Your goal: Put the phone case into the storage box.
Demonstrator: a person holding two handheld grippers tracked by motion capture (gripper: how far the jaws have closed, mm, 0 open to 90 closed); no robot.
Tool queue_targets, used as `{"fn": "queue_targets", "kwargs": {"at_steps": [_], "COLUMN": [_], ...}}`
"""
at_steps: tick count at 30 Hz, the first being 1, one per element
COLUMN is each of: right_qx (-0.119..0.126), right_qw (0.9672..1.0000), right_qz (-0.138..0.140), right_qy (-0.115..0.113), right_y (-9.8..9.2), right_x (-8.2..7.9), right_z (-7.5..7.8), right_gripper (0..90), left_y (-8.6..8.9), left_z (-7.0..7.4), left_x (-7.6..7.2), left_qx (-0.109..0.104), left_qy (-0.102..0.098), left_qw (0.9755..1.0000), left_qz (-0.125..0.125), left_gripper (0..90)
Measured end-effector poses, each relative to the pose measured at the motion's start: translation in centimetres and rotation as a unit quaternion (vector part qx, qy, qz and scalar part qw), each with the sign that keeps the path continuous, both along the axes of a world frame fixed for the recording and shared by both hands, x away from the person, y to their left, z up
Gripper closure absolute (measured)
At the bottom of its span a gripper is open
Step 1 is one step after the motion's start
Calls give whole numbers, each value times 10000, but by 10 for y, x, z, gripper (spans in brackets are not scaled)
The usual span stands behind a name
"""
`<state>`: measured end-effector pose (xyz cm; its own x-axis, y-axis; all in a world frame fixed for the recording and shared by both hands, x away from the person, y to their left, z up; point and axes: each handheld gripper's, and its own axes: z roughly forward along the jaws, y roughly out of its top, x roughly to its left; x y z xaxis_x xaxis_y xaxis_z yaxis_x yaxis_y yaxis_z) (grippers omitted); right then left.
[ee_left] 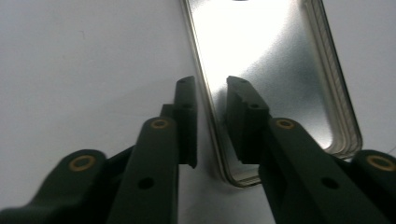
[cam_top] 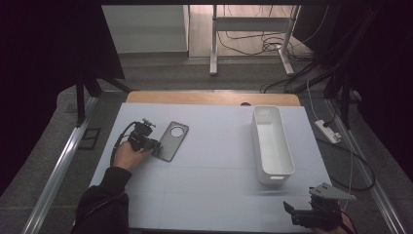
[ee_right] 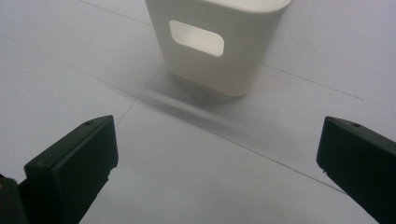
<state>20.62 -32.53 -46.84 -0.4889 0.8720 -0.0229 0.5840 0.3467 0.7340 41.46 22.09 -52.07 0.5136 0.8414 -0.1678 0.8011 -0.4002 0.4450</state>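
Note:
A grey metal plate (cam_top: 168, 146) with a round hole at its far end lies flat on the white table top, left of centre. My left gripper (cam_top: 157, 145) is at the plate's near left corner, held by a hand in a dark sleeve. In the left gripper view its jaws (ee_left: 210, 84) stand close together astride the plate's (ee_left: 271, 70) raised left rim, with a thin gap still showing on each side. My right gripper (cam_top: 292, 212) rests at the table's near right corner. Its jaws (ee_right: 217, 158) are wide open with nothing between them, facing the white bin (ee_right: 219, 46).
A long white bin (cam_top: 265, 175) stands empty at the right of the table, its end wall with a handle slot turned toward my right gripper. The white sheet (cam_top: 209, 170) covers the table. Metal rails run along both sides, and a power strip (cam_top: 327, 130) lies off the right edge.

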Motion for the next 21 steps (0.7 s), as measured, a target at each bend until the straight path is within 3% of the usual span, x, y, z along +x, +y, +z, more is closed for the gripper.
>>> {"fn": "queue_targets", "kwargs": {"at_steps": [7, 13, 21], "right_qx": [-46, -28, -1], "right_qw": [10000, 10000, 10000], "right_qz": [21, 29, 39], "right_qy": [-7, -18, -17], "right_y": [1, 1, 0], "right_x": [0, 0, 0], "right_z": [0, 0, 0], "right_gripper": [0, 0, 0], "left_y": [3, 0, 3], "left_z": [-2, -1, -2], "left_x": [-2, -5, -18], "left_qx": [-173, -63, -297], "left_qy": [-18, -129, -507], "left_qw": [9996, 9997, 9979], "left_qz": [240, 212, 279], "left_gripper": [869, 893, 895]}}
